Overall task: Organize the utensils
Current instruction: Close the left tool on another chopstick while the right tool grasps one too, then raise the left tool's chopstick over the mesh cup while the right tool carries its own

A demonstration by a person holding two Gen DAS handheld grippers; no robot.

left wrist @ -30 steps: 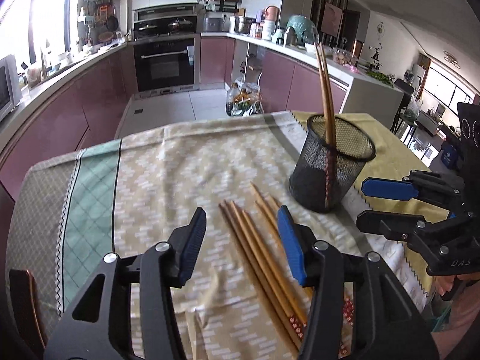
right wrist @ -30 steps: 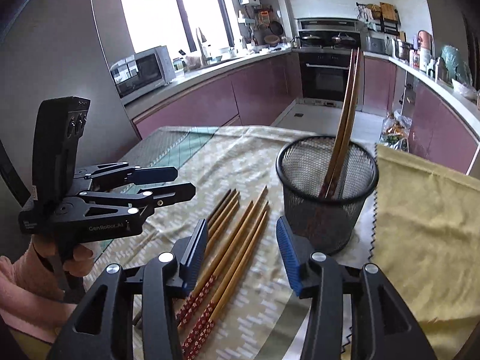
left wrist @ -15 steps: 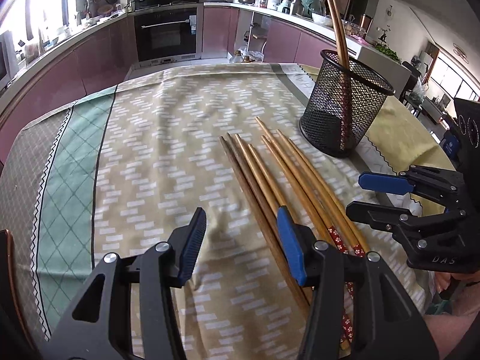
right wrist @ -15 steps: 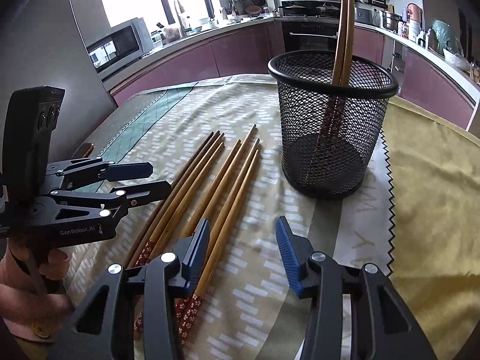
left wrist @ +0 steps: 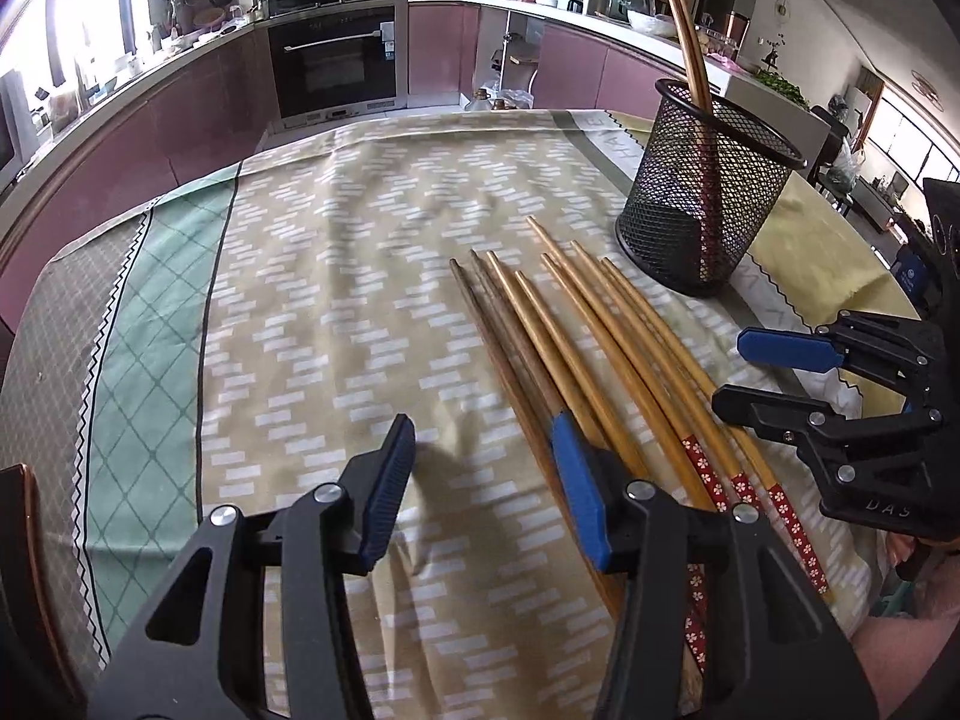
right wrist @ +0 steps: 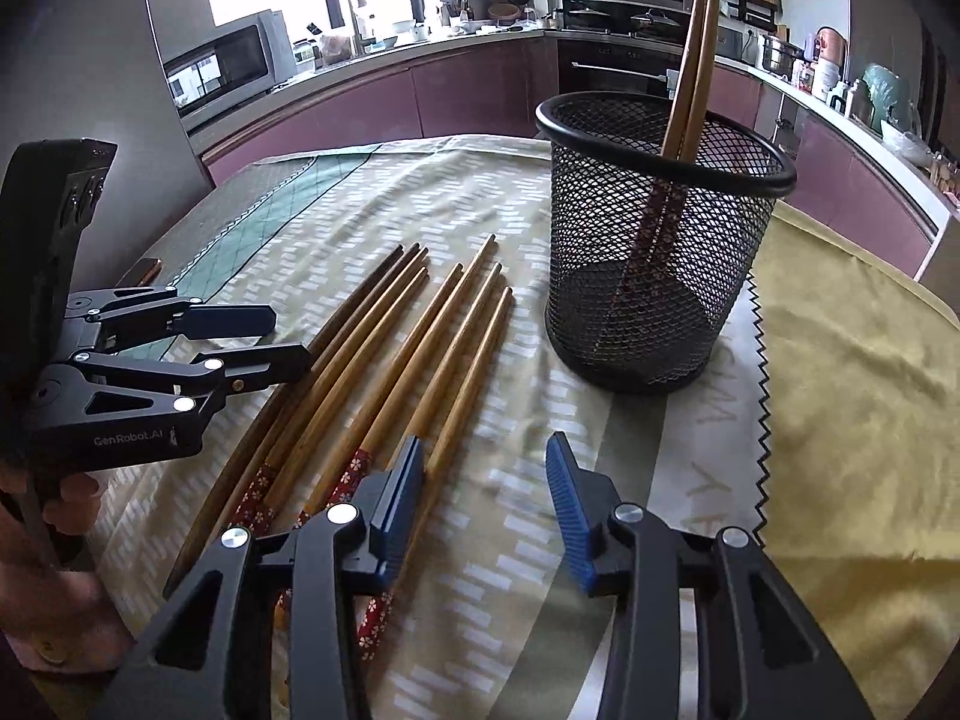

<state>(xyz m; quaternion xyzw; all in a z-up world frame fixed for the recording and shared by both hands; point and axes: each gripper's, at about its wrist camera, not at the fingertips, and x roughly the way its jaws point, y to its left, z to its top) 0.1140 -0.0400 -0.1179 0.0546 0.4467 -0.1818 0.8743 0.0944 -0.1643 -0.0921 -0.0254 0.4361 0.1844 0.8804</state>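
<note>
I hold my left gripper [left wrist: 480, 492] low over the near end of the loose chopsticks [left wrist: 576, 348], its jaws apart with only cloth between them; its right pad sits above the darkest sticks at the left edge of the row, touching or not I cannot tell. My right gripper [right wrist: 486, 498] hangs at the row's right edge, jaws apart and just now narrowing, nothing between them yet, the left pad beside the outermost stick. I judge I am bracketing the row from both sides so I can gather the sticks or pick one.

The sticks lie side by side, tips pointing far, patterned red ends near me. Two chopsticks [right wrist: 690, 78] already stand leaning in the black mesh holder [right wrist: 660, 240], upright just beyond the row's far right, which is where the rest belong.

Everything rests on a beige patterned tablecloth [left wrist: 336, 312] with a green band at the left; a yellow cloth [right wrist: 852, 372] overlaps it at the right. Beyond is a kitchen: mauve cabinets, a built-in oven [left wrist: 336, 60], a microwave [right wrist: 222, 72] by the window.
</note>
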